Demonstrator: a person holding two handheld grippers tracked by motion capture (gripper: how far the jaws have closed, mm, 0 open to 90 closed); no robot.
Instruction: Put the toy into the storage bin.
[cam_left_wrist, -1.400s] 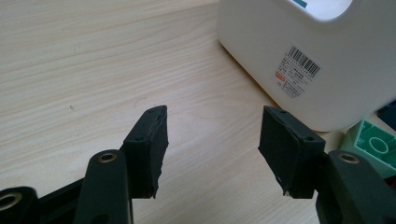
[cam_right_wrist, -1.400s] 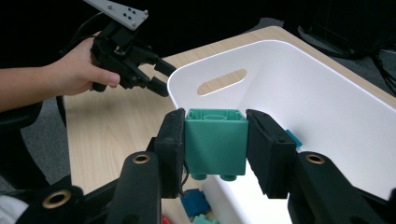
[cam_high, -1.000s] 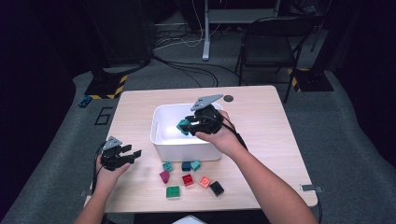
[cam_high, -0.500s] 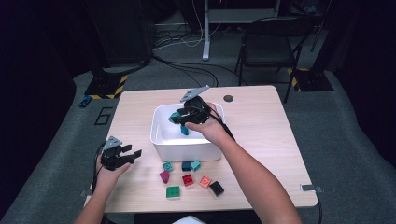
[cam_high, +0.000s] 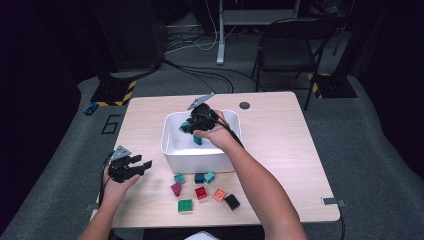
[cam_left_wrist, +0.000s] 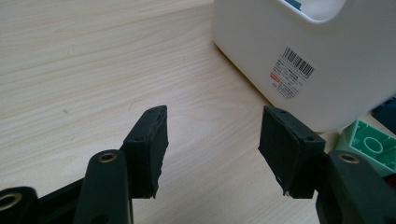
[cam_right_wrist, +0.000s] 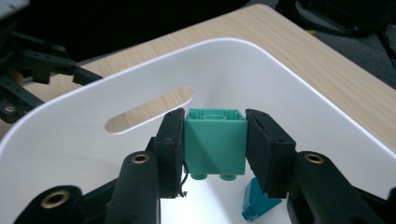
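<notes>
Here the right gripper (cam_right_wrist: 215, 140) hangs over the white bin (cam_high: 172, 150), fingers (cam_right_wrist: 170, 149) clenched on a teal block (cam_right_wrist: 215, 142); a blue block (cam_right_wrist: 257, 205) lies below. At eight o'clock from the bin, the left gripper (cam_high: 142, 166) rests on the bench (cam_high: 280, 150), fingers spread, empty.

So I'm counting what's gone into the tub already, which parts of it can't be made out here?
- High view: the person's hand and right tool cover much of the white tub's floor.
- Right gripper view: the green block and the tool's jaws hide the floor; a blue block shows partly.
- Left gripper view: the tub's wall blocks the inside.
</notes>
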